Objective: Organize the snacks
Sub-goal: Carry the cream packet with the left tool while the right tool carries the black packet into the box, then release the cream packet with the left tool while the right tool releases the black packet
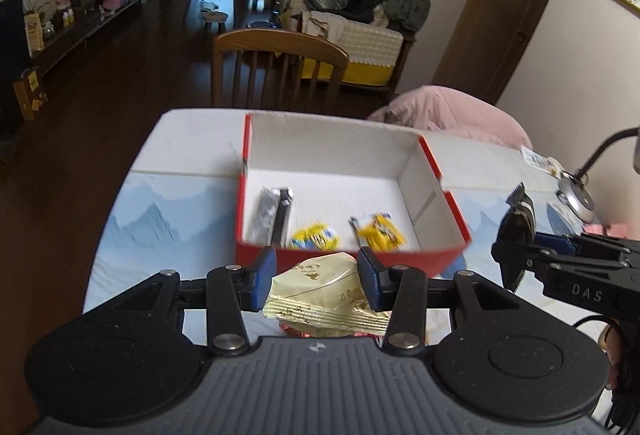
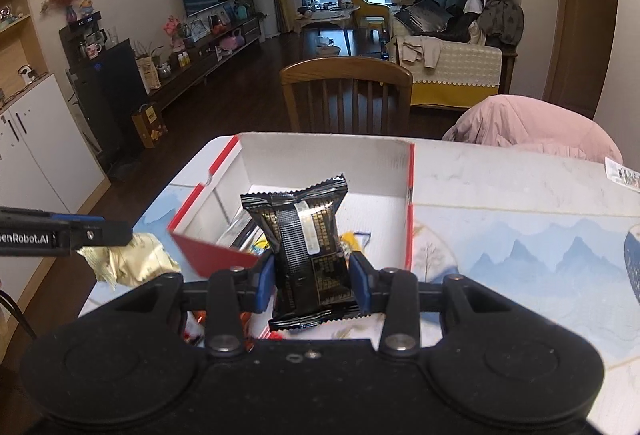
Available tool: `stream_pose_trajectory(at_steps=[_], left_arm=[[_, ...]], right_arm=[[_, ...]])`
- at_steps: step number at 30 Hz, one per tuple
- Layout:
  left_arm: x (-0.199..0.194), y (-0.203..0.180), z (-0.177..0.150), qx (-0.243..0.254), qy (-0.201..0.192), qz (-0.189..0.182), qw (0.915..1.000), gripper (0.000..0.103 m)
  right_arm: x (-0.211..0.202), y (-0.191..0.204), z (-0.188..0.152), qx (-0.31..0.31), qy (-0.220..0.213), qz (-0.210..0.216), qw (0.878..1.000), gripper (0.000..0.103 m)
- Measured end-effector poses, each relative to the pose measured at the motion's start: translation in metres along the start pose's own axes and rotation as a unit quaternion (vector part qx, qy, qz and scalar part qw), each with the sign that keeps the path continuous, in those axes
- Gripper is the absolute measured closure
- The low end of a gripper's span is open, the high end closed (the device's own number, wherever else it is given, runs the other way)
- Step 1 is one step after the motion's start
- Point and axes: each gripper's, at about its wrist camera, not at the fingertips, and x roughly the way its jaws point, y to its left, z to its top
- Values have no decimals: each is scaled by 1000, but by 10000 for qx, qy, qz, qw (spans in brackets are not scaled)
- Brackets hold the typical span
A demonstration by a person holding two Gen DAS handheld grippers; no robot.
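Two snacks in our grippers, both short of the red box.

We hold a gold packet (image 1: pixel 320 291) in the left gripper (image 1: pixel 316 277), its blue pads (image 1: pixel 265 275) still closing on the wrapper's sides, while the right gripper (image 2: pixel 312 277) is clamped on a black packet (image 2: pixel 306 247) standing upright, long axis up the frame. The red box (image 1: pixel 352 259) lies straight ahead of both, in mid-frame, already holding a silver-black stick (image 1: pixel 272 215) and two yellow packets (image 1: pixel 316 237). In the right wrist view the black packet already overhangs the box's near wall, so we judge the right hand nearer to a drop; the gold packet sits just in front of that wall.
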Motion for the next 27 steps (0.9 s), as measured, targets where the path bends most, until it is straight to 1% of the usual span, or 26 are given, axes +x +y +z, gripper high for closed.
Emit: stream_pose_trajectory(at_steps=[7,11,12,15,20,22,27], left_arm=[[26,-4,31,158,-56,262,9995,59],[47,-7,47,289,-8,381,9989,59],[51,-8,50,314,7,414,9986,59],[67,-9,58,335,86,492,9982,59],[94,-6,65,324,281,632,9971,59],[105,-4,67,293,359,603,9971,59],[130,-3,68,328,570,698,9954,59]], right_arm=[[33,-11,23,-86,253,16,9996,64],[55,-14,33,-169,453,9,9988,64],[66,-16,37,-206,545,0,9983,64],[78,-20,39,-196,655,35,9977,64],[109,-26,42,-265,938,45,9952,64],[125,-27,43,-323,1090,33,9935,64],[155,-26,38,-447,1390,29,9893,64]])
